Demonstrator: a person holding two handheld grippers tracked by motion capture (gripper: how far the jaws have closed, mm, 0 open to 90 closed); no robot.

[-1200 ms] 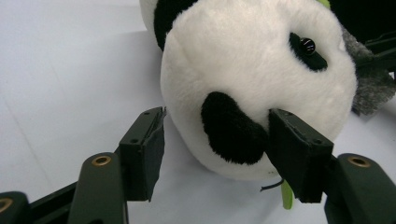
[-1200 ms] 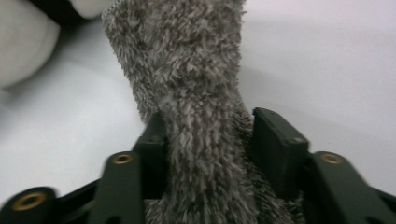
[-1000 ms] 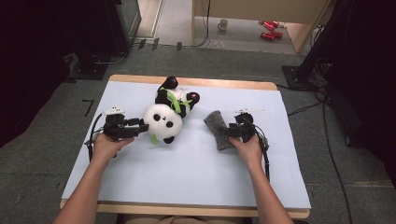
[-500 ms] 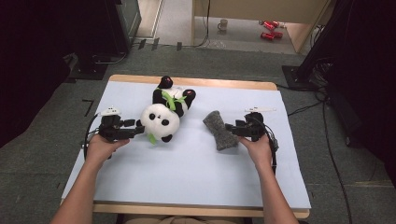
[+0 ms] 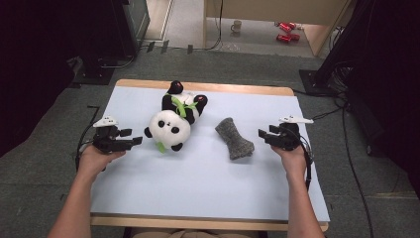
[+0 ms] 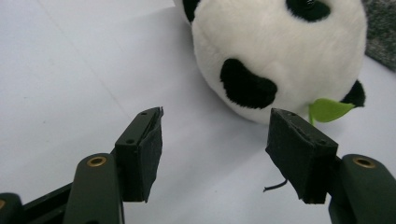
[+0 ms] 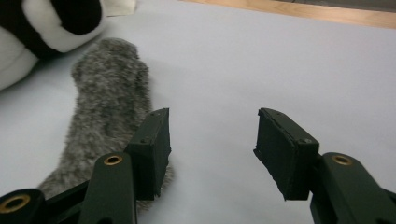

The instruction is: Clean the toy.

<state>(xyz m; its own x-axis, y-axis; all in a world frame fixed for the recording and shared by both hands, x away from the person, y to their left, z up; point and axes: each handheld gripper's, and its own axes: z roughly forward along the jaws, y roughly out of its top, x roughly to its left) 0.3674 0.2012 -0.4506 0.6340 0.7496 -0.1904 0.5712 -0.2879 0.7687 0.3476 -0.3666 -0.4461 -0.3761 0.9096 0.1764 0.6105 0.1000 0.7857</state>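
The plush panda (image 5: 176,119) lies on its back toward the far edge of the desk (image 5: 198,198), a little left of the middle, its white head turned to the near side and a green leaf at its mouth. Just to its right, apart from it, lies a grey fuzzy sock (image 5: 235,138), stretched roughly from far to near.

The left tool (image 5: 133,140) rests near the left edge, its jaws apart with nothing between them, pointing at the panda's head; in the left gripper view the head (image 6: 275,56) sits just beyond the pads, not touching. The right tool (image 5: 262,136) is near the right edge, its jaws also apart and empty, though they have just been closing a little; in the right gripper view the sock (image 7: 107,116) lies beside and partly behind the left-hand jaw, outside the gap.

Both things look soft, light and unbreakable. The panda should squash under the pads, so its round head is likely too wide and springy to hold well; a limb, an ear or a pinch of fur would probably hold better. The sock is limp and will droop from any grip; pinching one end or its narrow middle seems best, pressing down to gather the fabric.
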